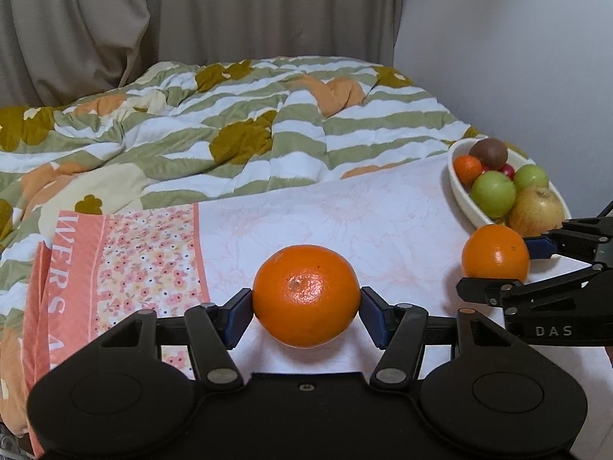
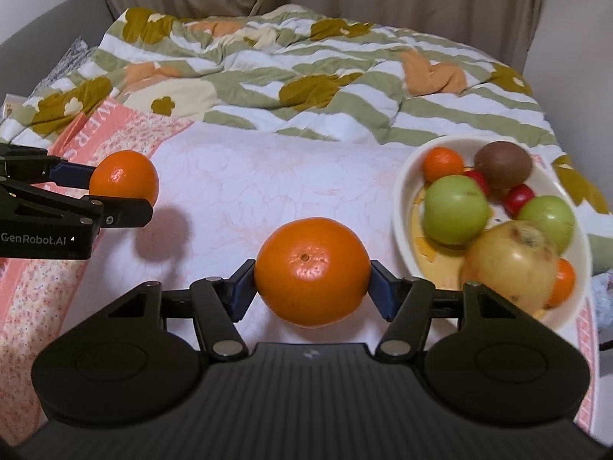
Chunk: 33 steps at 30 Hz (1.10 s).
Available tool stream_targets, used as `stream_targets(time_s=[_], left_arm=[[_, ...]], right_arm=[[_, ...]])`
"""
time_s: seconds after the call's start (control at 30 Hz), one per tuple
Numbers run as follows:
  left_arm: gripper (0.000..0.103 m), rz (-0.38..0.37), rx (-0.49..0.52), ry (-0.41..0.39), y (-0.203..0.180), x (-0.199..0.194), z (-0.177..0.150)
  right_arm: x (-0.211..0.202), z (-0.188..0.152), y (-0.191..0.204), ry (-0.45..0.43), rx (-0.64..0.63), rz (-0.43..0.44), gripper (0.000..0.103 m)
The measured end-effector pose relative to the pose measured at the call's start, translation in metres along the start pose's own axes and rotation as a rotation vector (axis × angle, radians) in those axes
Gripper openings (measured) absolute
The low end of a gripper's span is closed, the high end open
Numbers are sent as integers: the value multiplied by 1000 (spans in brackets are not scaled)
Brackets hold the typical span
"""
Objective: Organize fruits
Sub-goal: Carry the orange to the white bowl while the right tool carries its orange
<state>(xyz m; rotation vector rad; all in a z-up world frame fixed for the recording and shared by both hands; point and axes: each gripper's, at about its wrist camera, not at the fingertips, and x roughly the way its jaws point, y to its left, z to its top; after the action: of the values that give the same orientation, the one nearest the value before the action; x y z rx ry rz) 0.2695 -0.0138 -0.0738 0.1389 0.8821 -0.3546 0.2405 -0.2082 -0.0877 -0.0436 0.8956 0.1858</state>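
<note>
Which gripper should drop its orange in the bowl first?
Right, probably. The right gripper holds its orange just beside the bowl; the left gripper is farther away.

"GenRobot.AI" on left tongs

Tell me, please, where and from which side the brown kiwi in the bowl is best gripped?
Grip the kiwi across its rounded middle, coming from above: it sits atop the pile at the bowl's far end, with red fruit and green apples crowding its near side.
</note>
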Motion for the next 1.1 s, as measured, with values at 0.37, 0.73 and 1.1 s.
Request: stream_targets(time_s=[0.37, 0.73, 1.1], left_arm=[[64, -26, 4, -79, -27, -42, 3], [64, -78, 55, -156, -63, -75, 16], [64, -27, 48, -199, -121, -77, 41]], right_arm=[[-63, -12, -9, -60, 67, -56, 77], [-133, -20, -20, -145, 146, -113, 77], [-171, -10, -94, -200, 143, -97, 77]])
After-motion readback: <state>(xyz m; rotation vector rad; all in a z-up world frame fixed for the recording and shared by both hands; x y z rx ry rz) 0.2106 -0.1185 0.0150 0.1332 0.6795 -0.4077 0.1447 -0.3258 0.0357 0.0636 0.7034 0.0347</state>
